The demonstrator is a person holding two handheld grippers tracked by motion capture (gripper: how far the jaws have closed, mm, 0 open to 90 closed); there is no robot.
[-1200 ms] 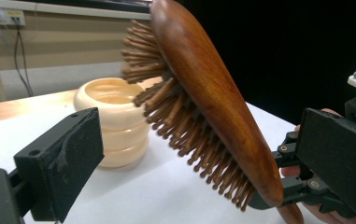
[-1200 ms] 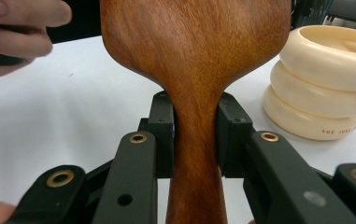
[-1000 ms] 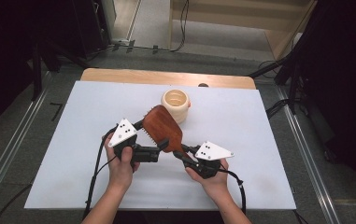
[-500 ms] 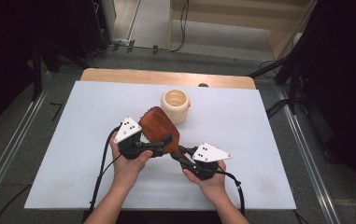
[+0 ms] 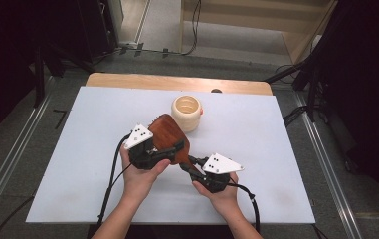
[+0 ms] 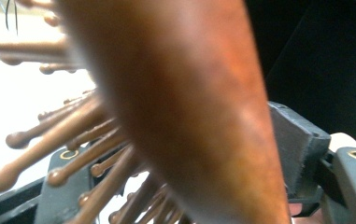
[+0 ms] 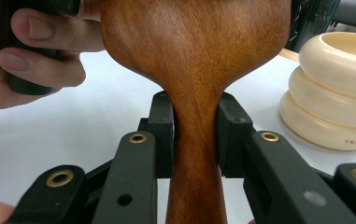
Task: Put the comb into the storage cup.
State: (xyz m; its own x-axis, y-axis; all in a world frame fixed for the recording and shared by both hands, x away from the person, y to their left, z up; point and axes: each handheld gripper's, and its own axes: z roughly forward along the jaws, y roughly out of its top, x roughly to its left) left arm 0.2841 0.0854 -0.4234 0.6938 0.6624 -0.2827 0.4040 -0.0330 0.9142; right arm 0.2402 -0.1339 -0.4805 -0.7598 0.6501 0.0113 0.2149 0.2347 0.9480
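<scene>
A brown wooden hairbrush (image 5: 168,135) is held above the white table sheet between both grippers. My left gripper (image 5: 173,150) is shut on the brush's oval head; in the left gripper view the smooth back (image 6: 189,116) lies between the jaws and the wooden bristles (image 6: 68,144) point left. My right gripper (image 5: 187,166) is shut on the handle, and in the right gripper view its pads (image 7: 234,135) press on both sides of the narrow neck (image 7: 196,154). A hand grips each tool from the near edge.
A cream ribbed round container (image 5: 188,113) stands just beyond the brush, also seen as the container (image 7: 334,98) at right. The white sheet (image 5: 286,149) covers the table, with a wooden strip (image 5: 127,81) along the far edge. Cables trail toward the near edge.
The left gripper and the brush head have shifted slightly right and away. The right gripper has stayed shut on the handle, almost in place.
</scene>
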